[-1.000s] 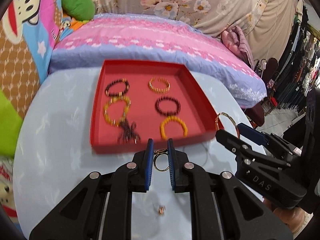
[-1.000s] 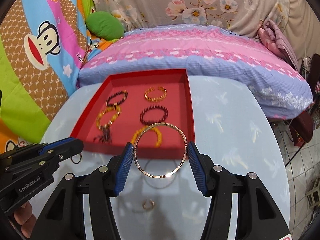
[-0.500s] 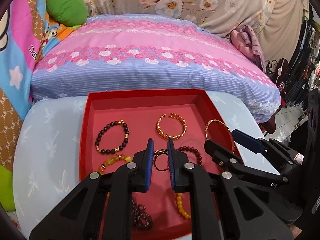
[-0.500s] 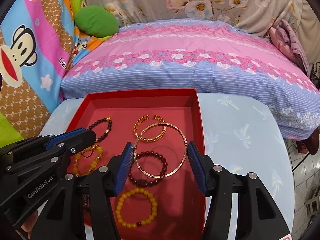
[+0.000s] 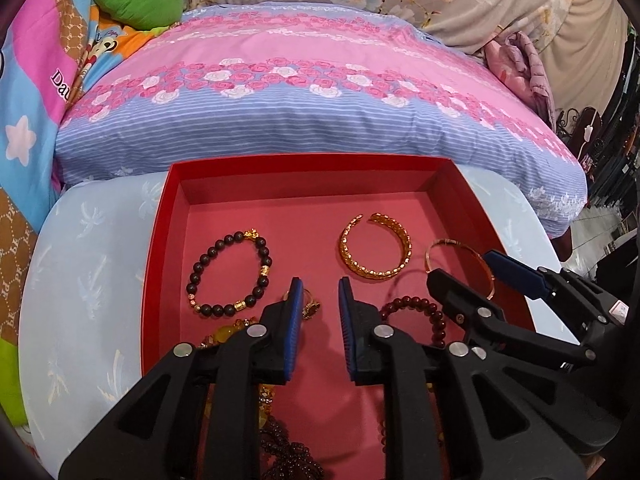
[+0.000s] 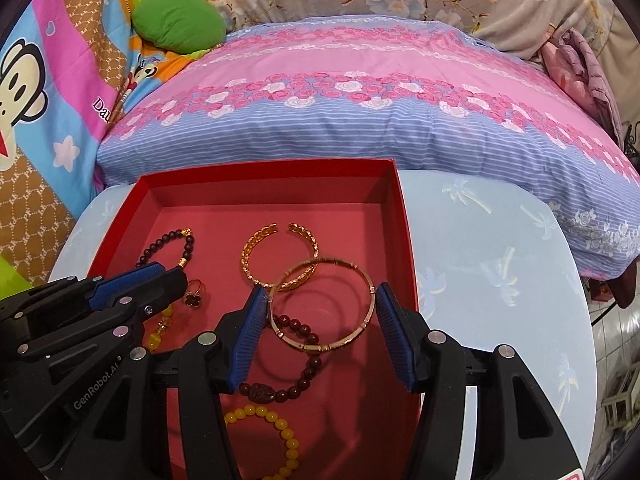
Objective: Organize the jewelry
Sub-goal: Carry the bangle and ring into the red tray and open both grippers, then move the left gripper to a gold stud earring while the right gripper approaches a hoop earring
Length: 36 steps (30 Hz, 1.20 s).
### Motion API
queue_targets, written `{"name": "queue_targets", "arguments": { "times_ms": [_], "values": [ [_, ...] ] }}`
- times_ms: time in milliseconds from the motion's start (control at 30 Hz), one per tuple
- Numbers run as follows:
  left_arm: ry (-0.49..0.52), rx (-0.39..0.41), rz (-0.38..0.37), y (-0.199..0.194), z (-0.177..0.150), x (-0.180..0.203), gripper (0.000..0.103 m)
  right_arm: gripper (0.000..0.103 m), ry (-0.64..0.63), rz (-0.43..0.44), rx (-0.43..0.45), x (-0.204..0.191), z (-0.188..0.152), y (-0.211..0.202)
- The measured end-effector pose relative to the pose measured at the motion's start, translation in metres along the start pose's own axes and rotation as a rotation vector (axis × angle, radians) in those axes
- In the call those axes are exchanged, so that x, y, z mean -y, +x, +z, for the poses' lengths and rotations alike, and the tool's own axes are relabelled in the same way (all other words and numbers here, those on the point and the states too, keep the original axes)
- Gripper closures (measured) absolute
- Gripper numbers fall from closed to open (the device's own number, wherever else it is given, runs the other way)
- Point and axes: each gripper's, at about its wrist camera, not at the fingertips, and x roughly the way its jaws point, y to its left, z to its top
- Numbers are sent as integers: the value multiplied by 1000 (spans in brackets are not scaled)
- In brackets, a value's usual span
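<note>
Over the red tray [image 6: 404, 216] on the table [image 6: 496, 264], right gripper [image 6: 320, 322] half-open, clamping the bangle [image 6: 362, 328]; lower it onto bare floor before letting go; left gripper [image 5: 318, 308] just parted, empty, ring [image 6: 193, 294] dropped below.

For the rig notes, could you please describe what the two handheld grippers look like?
Both the left gripper and the right gripper are matte black plastic with angular, triangular cut-outs and round silver pivot pins. The jaws carry ribbed blue pads. The left one reads "GenRobot.AI" in white. No cables or sleeves are visible.
</note>
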Motion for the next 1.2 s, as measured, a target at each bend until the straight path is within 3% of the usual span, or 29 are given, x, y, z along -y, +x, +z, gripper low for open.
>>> {"name": "queue_targets", "arguments": {
  "times_ms": [133, 500, 1200],
  "values": [
    [-6, 2, 6, 0, 0, -2, 79, 48, 4, -2, 4, 1, 0, -1],
    [4, 18, 6, -13, -2, 4, 79, 48, 9, -10, 24, 2, -3, -18],
    [71, 103, -2, -105, -46, 33, 79, 48, 15, 1, 117, -4, -50, -116]
  ]
}}
